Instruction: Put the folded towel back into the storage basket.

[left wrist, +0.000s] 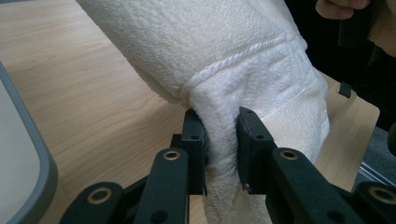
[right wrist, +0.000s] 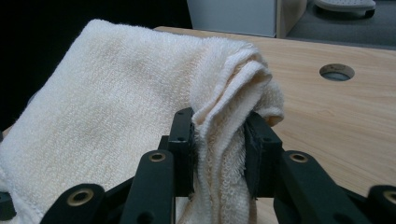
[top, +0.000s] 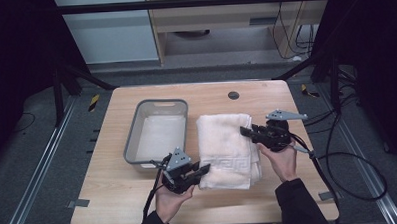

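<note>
A folded cream towel (top: 228,150) lies on the wooden worktop (top: 114,195), just right of a grey plastic basin (top: 159,133). The left gripper (top: 204,168) has its fingers (left wrist: 195,140) clenched on the towel's near-left corner, a bunched fold of terry cloth pinched between them by the patterned border. The right gripper (top: 245,131) comes in from the towel's right edge, its fingers (right wrist: 259,149) grasping a layered fold there. A round hole (top: 233,95) sits in the worktop beyond the towel
</note>
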`<state>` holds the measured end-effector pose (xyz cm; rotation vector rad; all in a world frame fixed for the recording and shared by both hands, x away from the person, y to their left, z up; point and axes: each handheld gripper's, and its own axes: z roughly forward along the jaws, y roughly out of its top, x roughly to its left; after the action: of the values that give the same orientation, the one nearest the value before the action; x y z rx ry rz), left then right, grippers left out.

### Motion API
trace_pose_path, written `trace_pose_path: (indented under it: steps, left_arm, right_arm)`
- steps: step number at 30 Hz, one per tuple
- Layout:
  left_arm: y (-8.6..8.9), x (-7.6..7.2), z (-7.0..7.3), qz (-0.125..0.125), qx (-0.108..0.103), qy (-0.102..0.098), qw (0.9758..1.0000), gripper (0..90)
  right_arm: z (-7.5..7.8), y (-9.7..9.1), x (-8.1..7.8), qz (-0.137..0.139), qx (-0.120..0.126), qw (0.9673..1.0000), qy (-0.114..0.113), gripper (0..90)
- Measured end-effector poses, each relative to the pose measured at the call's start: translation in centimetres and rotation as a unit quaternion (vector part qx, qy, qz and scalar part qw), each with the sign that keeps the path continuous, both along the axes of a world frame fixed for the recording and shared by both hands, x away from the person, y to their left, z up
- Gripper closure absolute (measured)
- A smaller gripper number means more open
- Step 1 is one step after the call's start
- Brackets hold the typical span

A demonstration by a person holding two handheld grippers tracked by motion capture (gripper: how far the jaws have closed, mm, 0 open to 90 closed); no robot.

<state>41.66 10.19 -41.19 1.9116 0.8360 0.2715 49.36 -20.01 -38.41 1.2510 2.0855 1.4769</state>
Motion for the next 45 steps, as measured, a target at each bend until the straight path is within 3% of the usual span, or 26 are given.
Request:
trace_pose_path:
  steps: [16, 28, 37, 45]
  left_arm:
    - [0.5, 0.3, 2.0, 0.003, -0.006, -0.027, 0.9996, 74.6]
    - [1.9, 0.6, 3.6, 0.018, -0.021, -0.048, 0.9985, 74.6]
    - [3.3, 0.9, 4.8, 0.029, -0.036, -0.057, 0.9973, 74.8]
    - [3.6, 1.0, 6.0, 0.033, -0.034, -0.072, 0.9963, 74.9]
  right_arm:
    - [2.0, 0.7, 0.1, -0.011, 0.000, 0.9996, -0.025, 68.3]
    - [4.5, 2.3, 0.4, -0.014, 0.004, 0.9984, -0.055, 69.0]
    - [5.6, 3.5, 0.6, -0.013, 0.005, 0.9976, -0.068, 69.6]
    - [6.4, 3.8, 0.7, -0.017, 0.016, 0.9963, -0.083, 69.6]
